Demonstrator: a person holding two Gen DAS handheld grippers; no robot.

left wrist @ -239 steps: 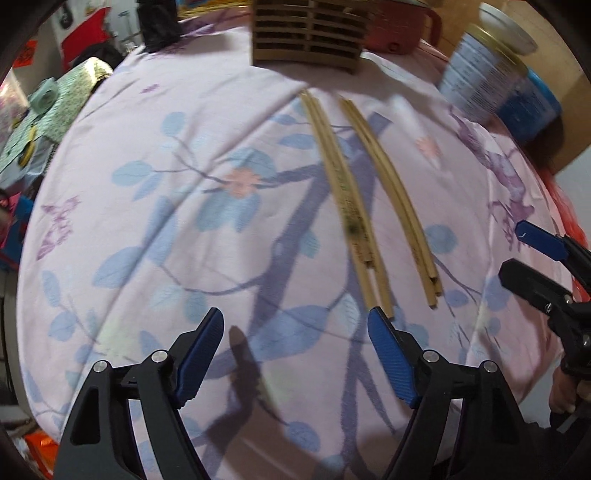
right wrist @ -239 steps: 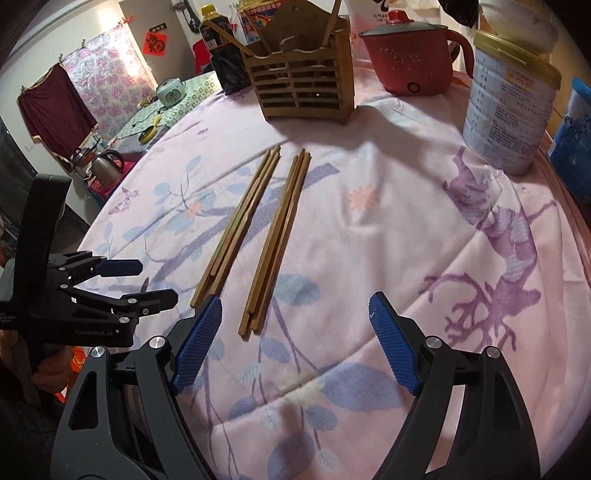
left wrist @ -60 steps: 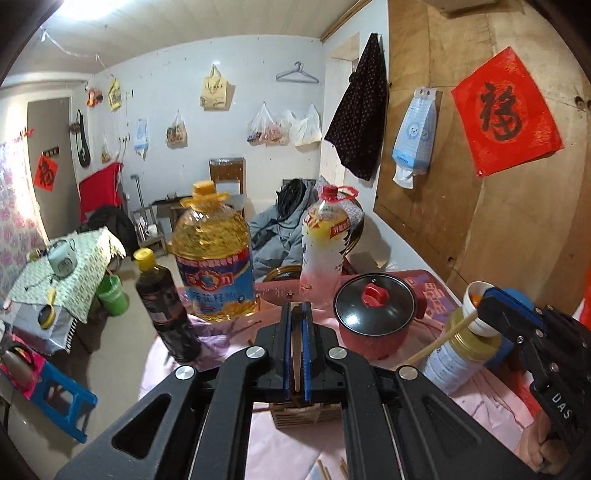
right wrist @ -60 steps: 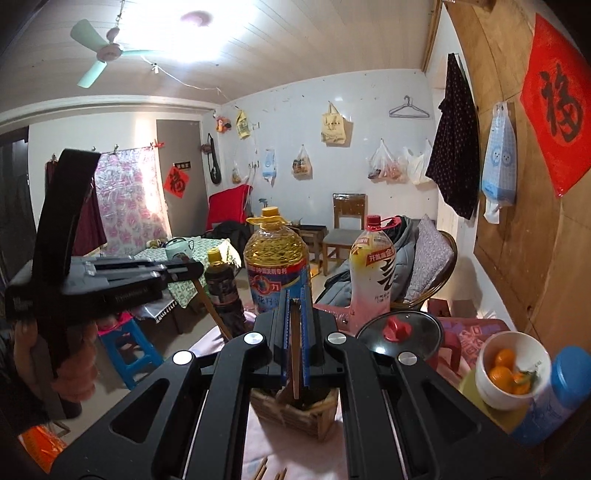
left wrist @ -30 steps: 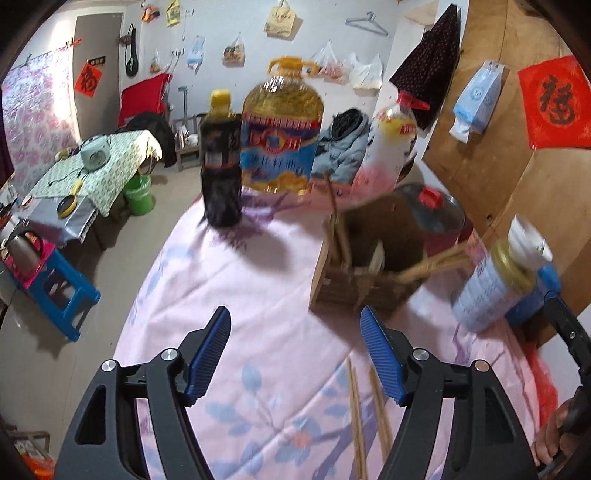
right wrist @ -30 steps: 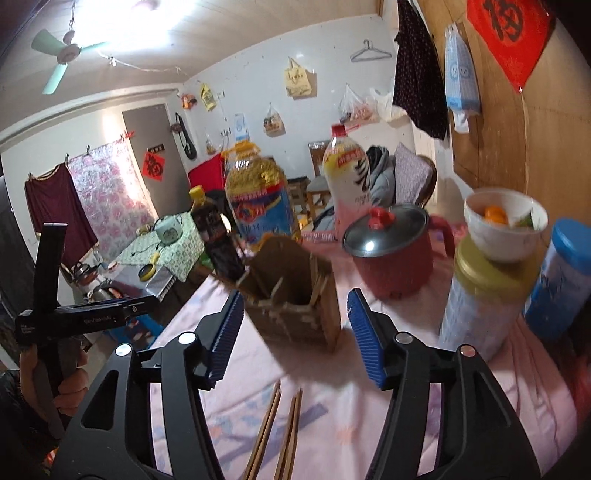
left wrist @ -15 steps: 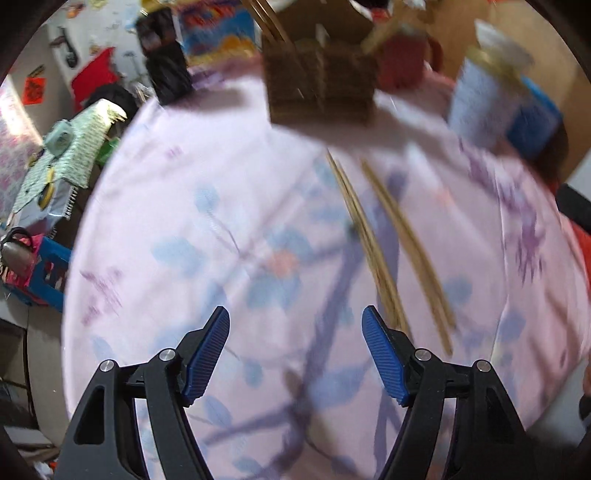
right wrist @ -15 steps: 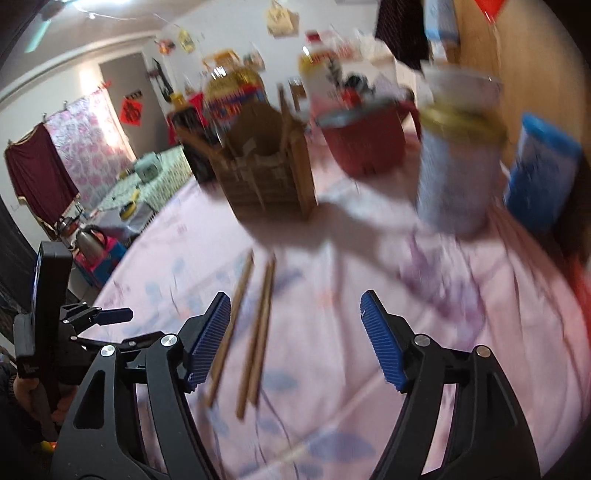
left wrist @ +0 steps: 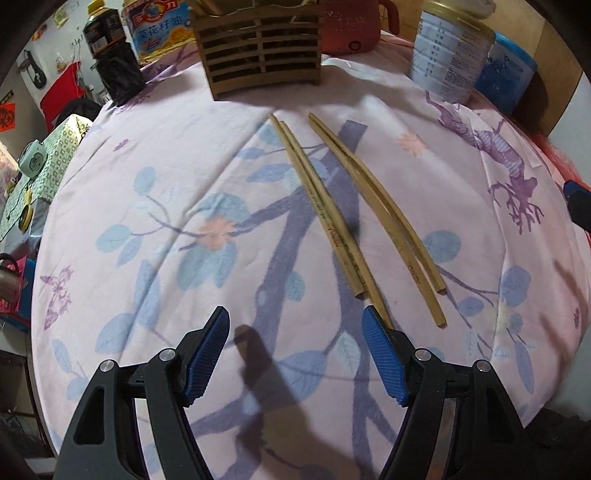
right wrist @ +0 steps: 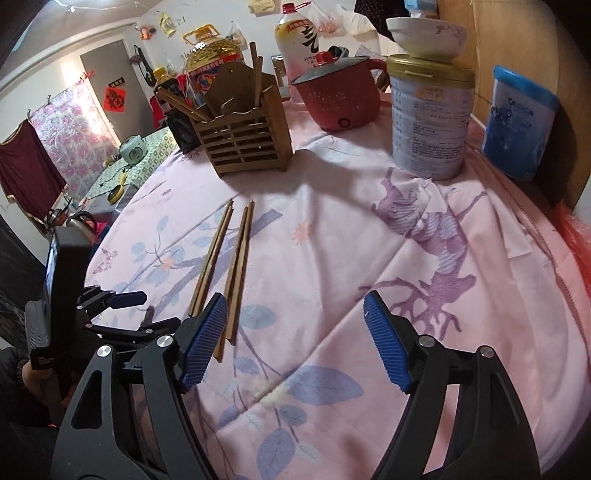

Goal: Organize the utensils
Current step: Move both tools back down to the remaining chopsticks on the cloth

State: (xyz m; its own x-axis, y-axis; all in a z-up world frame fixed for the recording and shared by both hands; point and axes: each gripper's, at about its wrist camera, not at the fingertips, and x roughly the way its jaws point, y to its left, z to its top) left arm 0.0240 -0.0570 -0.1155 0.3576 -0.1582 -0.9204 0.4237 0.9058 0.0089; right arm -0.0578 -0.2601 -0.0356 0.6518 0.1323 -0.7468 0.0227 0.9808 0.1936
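Left wrist view first, from the left edge: a dark glossy sauce bottle (left wrist: 110, 55) stands at upper left beside a yellow-labelled oil jug (left wrist: 162, 26), and at top centre sits the slatted wooden utensil holder (left wrist: 260, 48), its open ribs showing chopsticks already inside. Below it, on the soft pink floral tablecloth (left wrist: 147, 221), lie two pairs of plain bamboo chopsticks: the left pair (left wrist: 325, 218) running from centre down toward lower right, the right pair (left wrist: 376, 218) just beside it, slightly curved by the lens. The left gripper (left wrist: 293, 354) hangs at bottom centre with its ribbed blue pads spread wide and nothing between them; the left pair's near ends lie just at its right pad. In the right wrist view, the left gripper appears at the left edge, the same sticks lie at centre left, and the right gripper (right wrist: 291, 339) at the bottom has just been opening, its pads wide and empty, the right pair's near ends beside its left pad. A red lidded pot (right wrist: 341, 96), a gold-lidded cylindrical tin (right wrist: 430, 118) bearing a white bowl, and a blue tub (right wrist: 521, 129) fill the upper right. Judging by this, the step in hand is reaching for more sticks; next, each gripper needs to straddle thin, smooth, rolling sticks near their ends and close squarely before lifting them to the holder.
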